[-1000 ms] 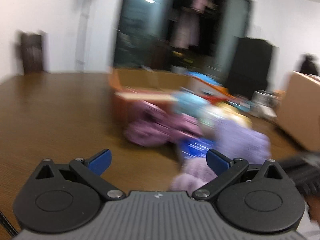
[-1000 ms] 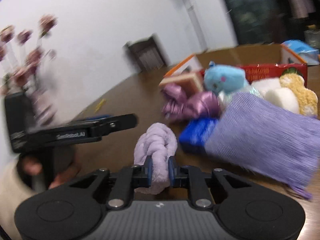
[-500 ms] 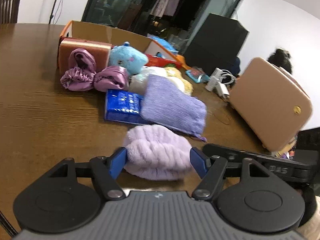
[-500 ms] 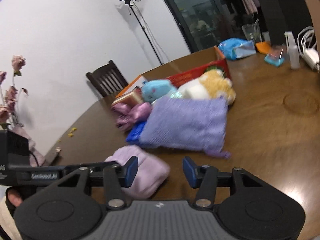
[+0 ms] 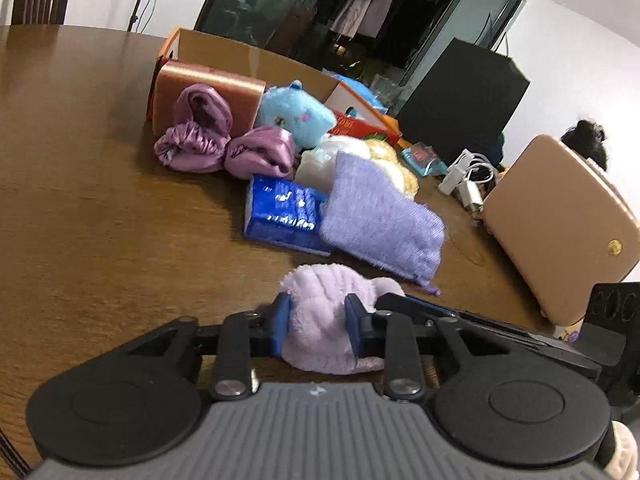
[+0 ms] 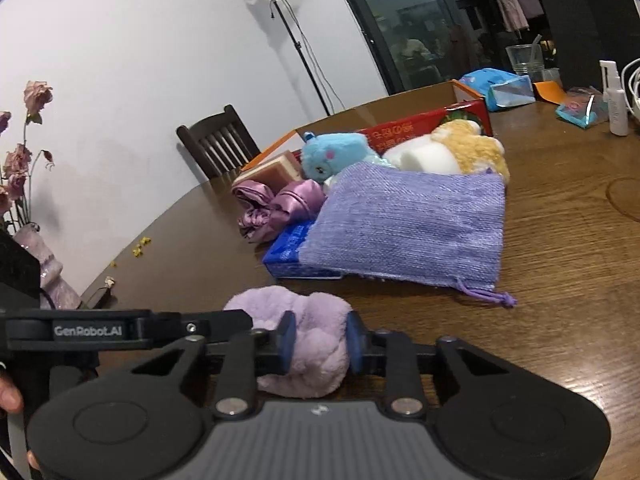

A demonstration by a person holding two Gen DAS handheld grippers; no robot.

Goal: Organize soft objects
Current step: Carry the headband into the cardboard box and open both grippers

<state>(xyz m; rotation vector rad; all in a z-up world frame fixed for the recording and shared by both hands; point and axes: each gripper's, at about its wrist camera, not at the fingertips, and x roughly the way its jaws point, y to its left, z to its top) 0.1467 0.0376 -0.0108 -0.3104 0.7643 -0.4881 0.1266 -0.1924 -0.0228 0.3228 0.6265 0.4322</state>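
Note:
A fluffy lilac headband (image 5: 332, 288) lies on the brown table (image 5: 100, 220) right in front of both grippers. My left gripper (image 5: 318, 326) has its jaws closing, blue pads pressed into the fluff from both sides. My right gripper (image 6: 320, 342) is closing too, pinching the same headband (image 6: 288, 308) from the other end. Behind it sits a pile: a purple knit pouch (image 6: 408, 224) over a blue pack (image 5: 284, 208), satin scrunchies (image 5: 200, 136), a blue plush (image 5: 296, 114), a yellow plush (image 6: 472, 144) and a white sponge (image 6: 420, 156).
An open cardboard box (image 5: 224, 52) stands behind the pile. A tan case (image 5: 560, 216) and white chargers (image 5: 468, 180) lie to the right. A vase of dried flowers (image 6: 44, 264), a chair (image 6: 220, 140) and a spray bottle (image 6: 616, 96) ring the table.
The left jaws, wide around the headband half a second ago, have closed onto it. The right jaws, which had let go and stood open beside it, have shut on it again.

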